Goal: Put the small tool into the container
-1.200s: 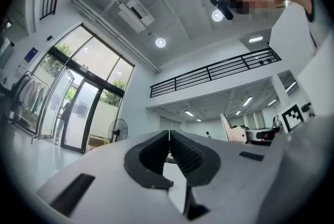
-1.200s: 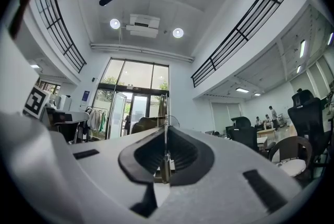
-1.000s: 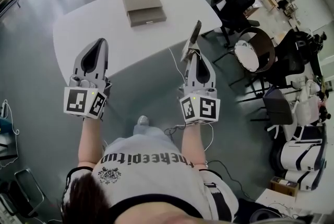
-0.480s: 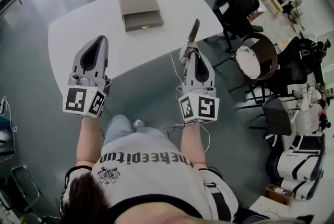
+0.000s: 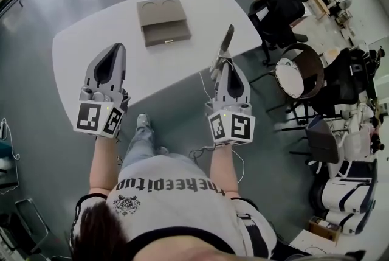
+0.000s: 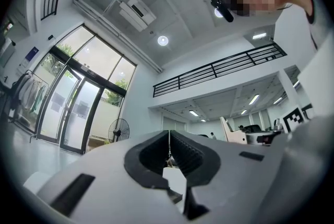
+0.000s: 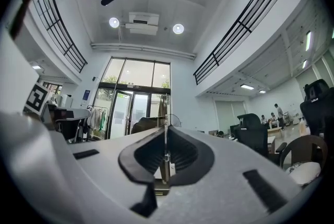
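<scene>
one tool [image 5: 226,39] stays clamped (right tongs [image 5: 221,62]), container [image 5: 163,22] nearer

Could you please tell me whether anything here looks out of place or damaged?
Nothing stands out. The container lies flat on the white table, and the small tool sits clamped in the right gripper, jutting forward; no spill or damage shows.

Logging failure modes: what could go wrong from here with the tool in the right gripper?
1. The small tool is thin and pinched only at its lower end by the right gripper, so it could pivot or slip.
2. The container sits well ahead on the table and shows no clear opening from the head view, so insertion may stall.
</scene>
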A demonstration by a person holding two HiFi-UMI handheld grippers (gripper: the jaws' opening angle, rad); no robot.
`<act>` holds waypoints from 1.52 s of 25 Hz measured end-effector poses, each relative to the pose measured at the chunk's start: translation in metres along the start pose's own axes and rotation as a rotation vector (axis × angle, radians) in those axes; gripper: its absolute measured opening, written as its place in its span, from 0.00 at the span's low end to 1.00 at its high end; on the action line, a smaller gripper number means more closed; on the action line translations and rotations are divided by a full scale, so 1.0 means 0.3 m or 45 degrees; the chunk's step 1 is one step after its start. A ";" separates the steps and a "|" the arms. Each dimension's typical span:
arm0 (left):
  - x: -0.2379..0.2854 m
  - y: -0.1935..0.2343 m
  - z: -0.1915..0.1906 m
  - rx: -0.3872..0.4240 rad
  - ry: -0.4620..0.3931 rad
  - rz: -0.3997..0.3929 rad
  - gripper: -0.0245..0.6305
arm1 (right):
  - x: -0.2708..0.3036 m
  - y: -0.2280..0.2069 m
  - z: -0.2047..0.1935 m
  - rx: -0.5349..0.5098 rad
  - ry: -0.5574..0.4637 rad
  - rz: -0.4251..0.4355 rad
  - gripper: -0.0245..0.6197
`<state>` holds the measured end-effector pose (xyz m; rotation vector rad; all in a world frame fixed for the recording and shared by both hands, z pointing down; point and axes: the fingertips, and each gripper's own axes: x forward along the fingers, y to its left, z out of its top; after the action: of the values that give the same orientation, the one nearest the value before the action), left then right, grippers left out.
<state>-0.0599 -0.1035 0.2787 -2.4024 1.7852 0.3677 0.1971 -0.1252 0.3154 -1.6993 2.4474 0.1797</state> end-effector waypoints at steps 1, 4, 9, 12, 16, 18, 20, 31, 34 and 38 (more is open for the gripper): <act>0.023 0.019 -0.001 0.001 -0.004 -0.001 0.06 | 0.028 0.000 -0.003 -0.002 -0.002 -0.003 0.04; 0.097 0.081 -0.001 0.004 -0.010 -0.009 0.06 | 0.122 0.003 -0.008 -0.004 -0.016 -0.016 0.04; 0.220 0.186 -0.015 0.025 -0.004 -0.028 0.06 | 0.284 0.013 -0.032 0.004 -0.033 -0.026 0.04; 0.277 0.251 -0.032 0.028 0.005 -0.036 0.06 | 0.371 0.033 -0.062 -0.002 -0.019 -0.026 0.04; 0.343 0.333 -0.059 0.015 0.021 -0.042 0.06 | 0.471 0.066 -0.107 -0.062 0.004 -0.011 0.04; 0.367 0.374 -0.077 0.006 0.029 -0.046 0.06 | 0.518 0.095 -0.134 -0.110 0.024 0.014 0.04; 0.389 0.406 -0.097 -0.001 0.037 -0.051 0.06 | 0.559 0.123 -0.166 -0.156 0.052 0.053 0.04; 0.457 0.533 -0.190 -0.034 0.085 -0.081 0.06 | 0.704 0.266 -0.450 -0.553 0.314 0.295 0.04; 0.461 0.569 -0.212 -0.047 0.094 -0.081 0.06 | 0.730 0.305 -0.523 -0.674 0.372 0.353 0.04; 0.452 0.597 -0.233 -0.058 0.100 -0.086 0.06 | 0.741 0.332 -0.621 -0.845 0.485 0.427 0.04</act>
<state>-0.1856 -0.2986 0.3175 -2.5350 1.7399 0.3140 0.0162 -0.3295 0.4554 -1.6200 3.2036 0.8678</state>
